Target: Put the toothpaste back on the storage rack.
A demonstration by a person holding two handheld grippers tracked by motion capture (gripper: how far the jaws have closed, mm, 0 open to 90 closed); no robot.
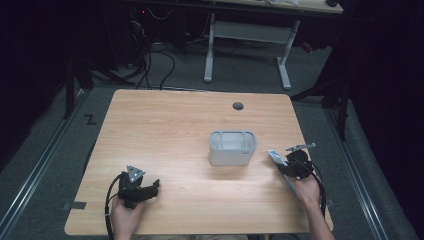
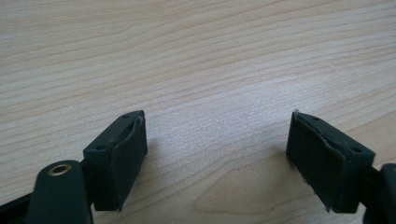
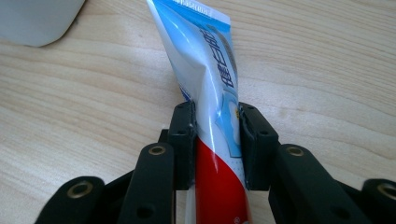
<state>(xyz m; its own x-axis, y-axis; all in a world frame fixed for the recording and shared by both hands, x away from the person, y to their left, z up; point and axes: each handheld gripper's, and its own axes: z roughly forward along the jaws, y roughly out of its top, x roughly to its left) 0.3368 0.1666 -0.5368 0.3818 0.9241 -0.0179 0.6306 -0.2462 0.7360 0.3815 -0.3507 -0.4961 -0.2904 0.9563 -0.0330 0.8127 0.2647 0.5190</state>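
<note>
Right gripper [image 3: 215, 140] clamps the glossy, flattened tube [image 3: 210, 93] mid-body; left gripper [image 2: 217, 154] gapes wide over wood-grain table [image 2: 196, 56].

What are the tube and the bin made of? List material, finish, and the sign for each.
Toothpaste tube: probably soft plastic laminate, glossy; it creases and reflects light between the right gripper pads.
Bin: likely rigid plastic, matte pale grey; smooth rounded corners, thin walls.

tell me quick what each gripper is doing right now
Left gripper: open, nothing between its jaws, over bare table.
Right gripper: shut on the toothpaste tube.
</note>
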